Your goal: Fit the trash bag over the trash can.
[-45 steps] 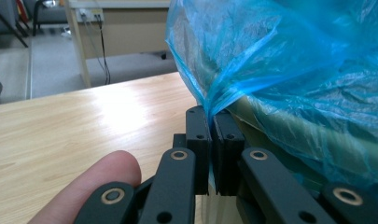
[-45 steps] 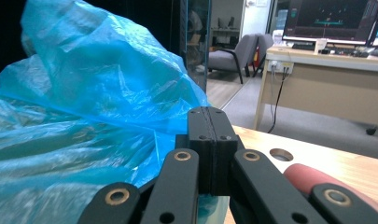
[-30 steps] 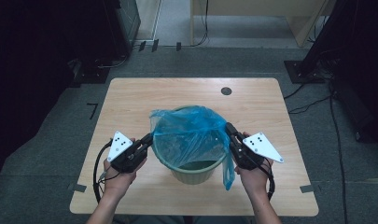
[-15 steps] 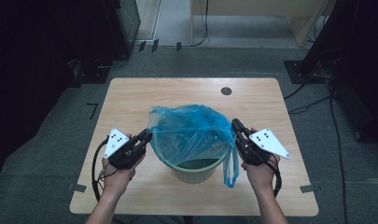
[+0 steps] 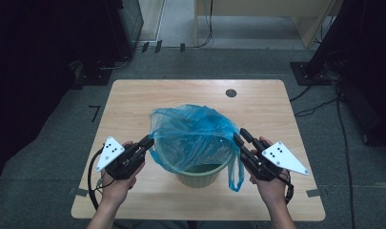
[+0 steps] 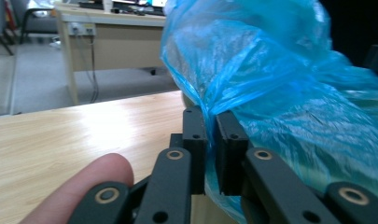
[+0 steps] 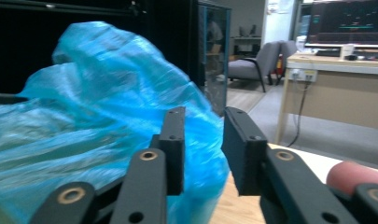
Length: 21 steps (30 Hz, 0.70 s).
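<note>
A pale green bin [image 5: 200, 179] stands mid-table, lined with a crumpled blue plastic bag [image 5: 190, 129] that billows above its rim. My left gripper [image 5: 149, 140] is at the bin's left side. Its jaws have just been closing and are shut on a fold of the bag [image 6: 280, 84], with the film pinched between the left gripper's [image 6: 211, 119] pads. My right gripper [image 5: 239, 135] is beside the bin's right rim. Its jaws have just been opening; the right gripper [image 7: 203, 116] stands open, with the bag [image 7: 107, 107] just past its left jaw and nothing pressed between the pads. A bag handle loop [image 5: 236, 171] hangs down the bin's right side.
The wooden table [image 5: 133, 102] has a round cable hole [image 5: 231, 93] at the back right. Bare tabletop lies behind the bin and on both sides. Dark cabinets [image 5: 62, 43] and a wooden desk [image 5: 257, 19] stand beyond the table on grey carpet.
My right gripper has let go of the bag, opened and drawn slightly away to the right. The left gripper stays at the left rim, still on the bag.
</note>
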Each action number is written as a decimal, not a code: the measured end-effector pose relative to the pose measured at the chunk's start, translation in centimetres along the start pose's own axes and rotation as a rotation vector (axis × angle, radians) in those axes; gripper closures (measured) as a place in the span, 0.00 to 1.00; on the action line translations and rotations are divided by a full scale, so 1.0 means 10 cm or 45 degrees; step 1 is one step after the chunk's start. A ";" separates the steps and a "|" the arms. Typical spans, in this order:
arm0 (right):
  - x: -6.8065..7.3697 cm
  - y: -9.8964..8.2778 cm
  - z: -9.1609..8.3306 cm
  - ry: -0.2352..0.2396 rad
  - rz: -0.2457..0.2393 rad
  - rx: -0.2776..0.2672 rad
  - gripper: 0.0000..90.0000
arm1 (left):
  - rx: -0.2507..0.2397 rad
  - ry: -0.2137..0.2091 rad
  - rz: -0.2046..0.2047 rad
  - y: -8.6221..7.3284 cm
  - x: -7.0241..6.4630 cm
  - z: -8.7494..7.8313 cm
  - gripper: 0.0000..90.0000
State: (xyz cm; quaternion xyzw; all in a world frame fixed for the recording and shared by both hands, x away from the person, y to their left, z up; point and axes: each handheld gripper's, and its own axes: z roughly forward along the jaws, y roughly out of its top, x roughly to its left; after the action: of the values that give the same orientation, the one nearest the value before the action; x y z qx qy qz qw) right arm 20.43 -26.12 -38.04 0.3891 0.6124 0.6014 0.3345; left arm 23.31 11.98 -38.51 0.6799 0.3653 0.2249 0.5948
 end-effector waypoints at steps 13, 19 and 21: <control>0.15 -0.14 -0.11 -0.059 -0.074 0.011 0.99 | -0.008 -0.048 0.005 -0.08 0.05 -0.29 0.97; 0.20 -0.11 -0.17 -0.083 -0.139 0.019 1.00 | 0.015 -0.101 -0.009 -0.12 0.09 -0.41 0.98; 0.22 -0.09 -0.21 -0.068 -0.147 0.012 1.00 | 0.024 -0.145 0.020 -0.14 0.07 -0.48 0.98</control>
State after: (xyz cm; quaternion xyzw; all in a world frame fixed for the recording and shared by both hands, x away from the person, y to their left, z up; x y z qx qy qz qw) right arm 17.46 -25.12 -38.71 0.3707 0.6276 0.5675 0.3831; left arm 19.91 15.60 -39.03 0.6999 0.3276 0.1869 0.6065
